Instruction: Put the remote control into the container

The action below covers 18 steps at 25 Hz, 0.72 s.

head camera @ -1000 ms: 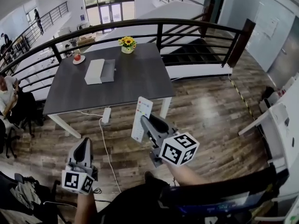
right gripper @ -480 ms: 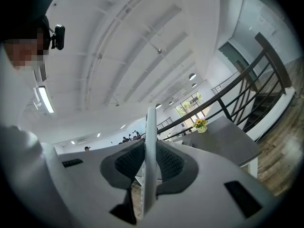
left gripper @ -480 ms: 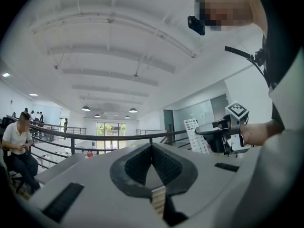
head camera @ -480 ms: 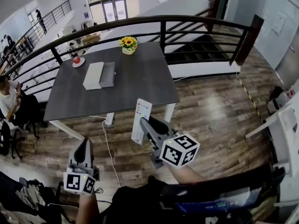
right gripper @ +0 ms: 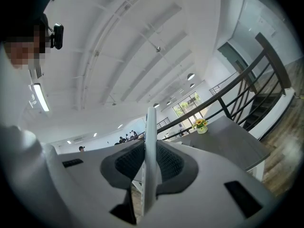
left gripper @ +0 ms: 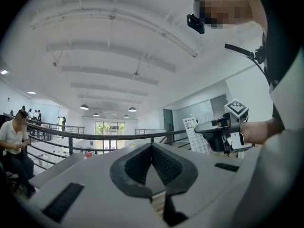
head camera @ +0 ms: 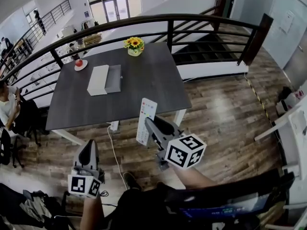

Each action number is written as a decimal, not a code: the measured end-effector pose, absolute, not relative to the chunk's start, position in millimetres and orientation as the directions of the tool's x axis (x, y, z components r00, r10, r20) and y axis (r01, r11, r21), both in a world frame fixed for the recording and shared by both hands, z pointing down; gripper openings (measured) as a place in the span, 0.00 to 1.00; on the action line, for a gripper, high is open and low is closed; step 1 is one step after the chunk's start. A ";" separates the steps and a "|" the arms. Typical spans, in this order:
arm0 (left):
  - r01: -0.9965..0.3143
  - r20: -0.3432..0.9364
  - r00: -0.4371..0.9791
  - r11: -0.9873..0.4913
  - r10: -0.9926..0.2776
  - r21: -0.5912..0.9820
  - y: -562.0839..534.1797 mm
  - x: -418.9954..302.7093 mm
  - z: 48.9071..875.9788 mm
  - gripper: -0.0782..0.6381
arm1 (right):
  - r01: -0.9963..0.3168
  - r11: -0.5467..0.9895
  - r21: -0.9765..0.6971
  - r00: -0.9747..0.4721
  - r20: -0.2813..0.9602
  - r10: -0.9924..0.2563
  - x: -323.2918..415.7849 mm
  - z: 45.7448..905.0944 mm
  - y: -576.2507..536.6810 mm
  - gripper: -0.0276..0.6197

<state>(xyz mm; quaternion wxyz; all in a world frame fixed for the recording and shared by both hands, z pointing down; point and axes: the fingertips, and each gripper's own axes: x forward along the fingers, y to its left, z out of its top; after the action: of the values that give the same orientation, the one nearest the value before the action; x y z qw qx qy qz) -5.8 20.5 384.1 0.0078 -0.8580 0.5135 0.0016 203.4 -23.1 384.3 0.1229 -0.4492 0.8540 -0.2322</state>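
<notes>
- My left gripper [head camera: 89, 147] is lowest in the head view, held over the wooden floor [head camera: 216, 114], short of the desk.
- In the left gripper view its jaws are pressed together at the tips. Nothing sits between them.
- My right gripper [head camera: 149, 122] is further forward and to the right, with its marker cube toward me.
- Its jaws are pinching the remote [head camera: 145, 114]. In the right gripper view the remote stands edge-on between the two pads [right gripper: 124, 163], both pressing on it.
- The remote is white and points up and away from me. The grip is on its lower half.
- The remote is in the air in front of the desk [head camera: 144, 85]. In the head view its top end overlaps the near edge of the desk.
- A white cable [head camera: 112, 147] runs over the floor under that near edge.
- The desk has a dark grey top and white legs.
- The container [head camera: 98, 79] is on the far left part of the desk. It is white, with a grey part touching its right side. It is well apart from the remote.
- A saucer [head camera: 80, 65] with a red thing on it is beyond the container, near the far left corner.
- A pot of yellow flowers [head camera: 134, 45] is at the far edge of the desk.
- A dark curved railing [head camera: 168, 20] runs behind the desk.
</notes>
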 end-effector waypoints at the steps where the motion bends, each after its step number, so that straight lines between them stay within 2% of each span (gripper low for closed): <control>1: -0.886 -0.017 0.463 -0.463 -0.886 -0.011 12.8 -13.8 383.5 0.12 | -0.715 0.485 -0.504 -0.561 0.000 -0.828 197.6 384.2 -28.6 0.17; 6: -0.911 -0.036 0.413 -0.413 -0.910 0.005 -23.6 -57.8 377.7 0.12 | -0.743 0.468 -0.478 -0.532 -0.001 -0.847 170.9 376.7 -54.4 0.17; 18: -0.884 -0.041 0.463 -0.465 -0.885 0.051 -85.7 -116.4 386.0 0.12 | -0.781 0.443 -0.440 -0.498 0.012 -0.867 108.8 372.0 -107.5 0.17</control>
<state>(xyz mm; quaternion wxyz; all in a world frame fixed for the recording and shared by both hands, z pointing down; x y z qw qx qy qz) -116.4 -85.7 386.0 -0.0115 -0.8553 0.5170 0.0308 108.8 -107.5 372.0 0.1083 -0.4891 0.8424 -0.1985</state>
